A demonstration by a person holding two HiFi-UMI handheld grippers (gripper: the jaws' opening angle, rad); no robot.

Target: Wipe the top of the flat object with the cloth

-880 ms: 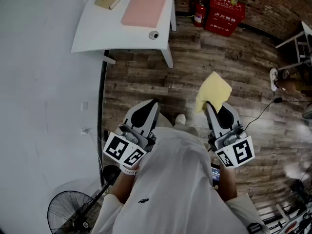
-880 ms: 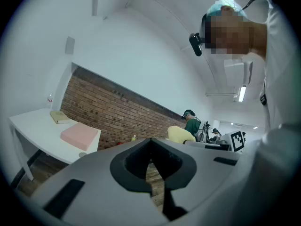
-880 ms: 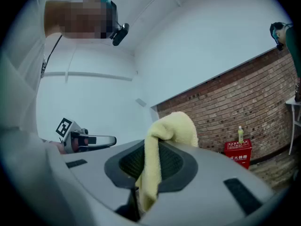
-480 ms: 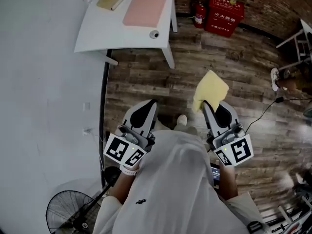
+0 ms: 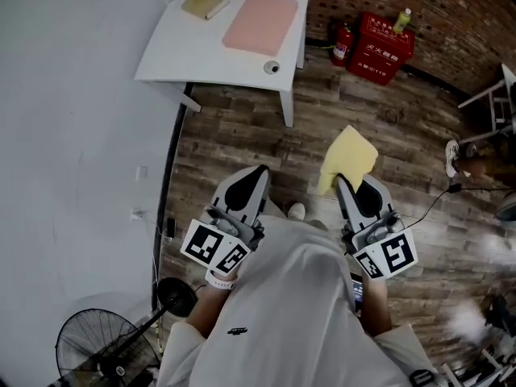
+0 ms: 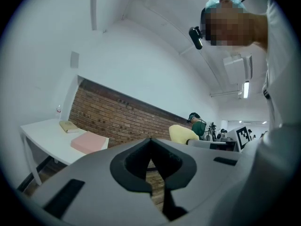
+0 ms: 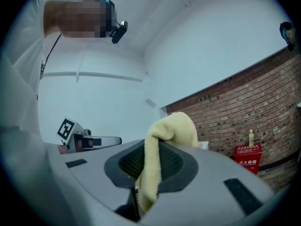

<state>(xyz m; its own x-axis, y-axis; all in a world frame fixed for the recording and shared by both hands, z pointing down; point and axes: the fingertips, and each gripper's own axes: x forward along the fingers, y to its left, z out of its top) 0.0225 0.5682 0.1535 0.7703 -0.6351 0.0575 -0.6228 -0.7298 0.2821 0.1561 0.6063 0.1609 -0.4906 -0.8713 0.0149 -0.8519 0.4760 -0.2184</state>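
Note:
A pink flat pad (image 5: 260,24) lies on the white table (image 5: 201,59) far ahead of me, and the left gripper view shows the pad (image 6: 89,141) too. A yellow cloth (image 5: 348,158) hangs from my right gripper (image 5: 339,179), which is shut on it and held in the air over the wooden floor. In the right gripper view the cloth (image 7: 170,126) drapes over the closed jaws (image 7: 149,147). My left gripper (image 5: 260,171) is shut with nothing in it, level with the right one; its jaws meet in its own view (image 6: 151,143). Both grippers are well short of the table.
A tan book-like object (image 5: 204,4) and a small round item (image 5: 271,68) also sit on the table. A red box (image 5: 384,47) with a green bottle (image 5: 401,19) and a fire extinguisher (image 5: 342,43) stand by the brick wall. A floor fan (image 5: 93,349) is behind me on the left.
The table and pink pad have slid lower and rightward in the head view. Both grippers keep the same pose, and the cloth stays in the right one.

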